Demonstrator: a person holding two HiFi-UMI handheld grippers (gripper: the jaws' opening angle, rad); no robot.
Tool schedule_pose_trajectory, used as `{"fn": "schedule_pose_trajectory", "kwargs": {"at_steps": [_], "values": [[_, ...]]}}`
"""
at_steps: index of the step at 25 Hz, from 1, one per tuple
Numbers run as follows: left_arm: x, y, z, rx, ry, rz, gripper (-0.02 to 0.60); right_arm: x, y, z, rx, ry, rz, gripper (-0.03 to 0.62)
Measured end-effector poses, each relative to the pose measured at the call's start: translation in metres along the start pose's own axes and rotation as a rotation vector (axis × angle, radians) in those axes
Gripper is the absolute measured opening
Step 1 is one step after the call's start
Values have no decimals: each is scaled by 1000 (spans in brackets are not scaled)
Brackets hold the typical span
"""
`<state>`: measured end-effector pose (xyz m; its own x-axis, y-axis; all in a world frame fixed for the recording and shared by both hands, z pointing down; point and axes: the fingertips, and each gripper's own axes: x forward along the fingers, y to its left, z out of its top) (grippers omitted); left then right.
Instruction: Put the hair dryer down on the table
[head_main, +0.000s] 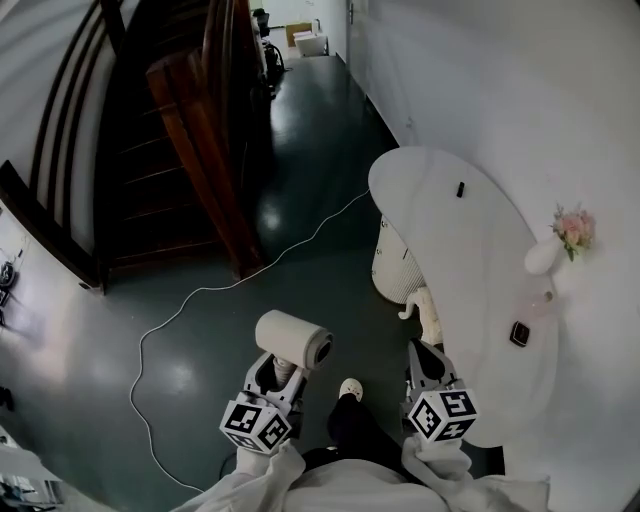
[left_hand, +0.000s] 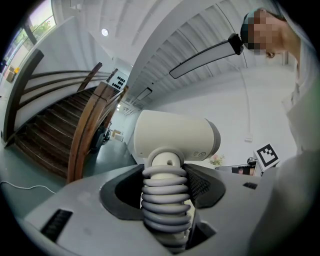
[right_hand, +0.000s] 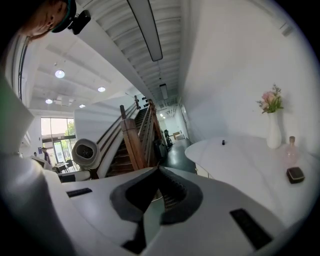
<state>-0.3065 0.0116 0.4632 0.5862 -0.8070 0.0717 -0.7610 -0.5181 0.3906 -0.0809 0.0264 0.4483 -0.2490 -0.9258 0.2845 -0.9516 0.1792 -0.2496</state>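
One hair dryer (head_main: 292, 340) is in play, and it is off the table: the left gripper (head_main: 280, 372) holds it above the dark floor, jaws clamped on the handle, which is wound with grey coiled cord, with the cream barrel lying crosswise on top. The right gripper (head_main: 428, 358), the second of the two, has its jaws tip to tip with nothing between them, and it hangs just beside the near edge of the one white table (head_main: 470, 250). On that table stand one white vase (head_main: 543, 257) of pink flowers and two small dark items: a tiny one (head_main: 460, 188) far off and a square one (head_main: 519, 333) nearer. One white cable (head_main: 200, 295) trails across the floor
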Motion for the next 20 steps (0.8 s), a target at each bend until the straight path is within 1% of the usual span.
{"fn": "schedule_pose_trajectory", "kwargs": {"at_steps": [11, 16, 20], "values": [[123, 24, 27, 18, -10, -17, 235, 94, -71, 48, 7, -23, -23, 50], [164, 29, 25, 31, -2, -27, 235, 123, -98, 53, 23, -22, -28, 49], [181, 33, 22, 25, 4, -27, 235, 129, -106, 53, 30, -18, -40, 51]]}}
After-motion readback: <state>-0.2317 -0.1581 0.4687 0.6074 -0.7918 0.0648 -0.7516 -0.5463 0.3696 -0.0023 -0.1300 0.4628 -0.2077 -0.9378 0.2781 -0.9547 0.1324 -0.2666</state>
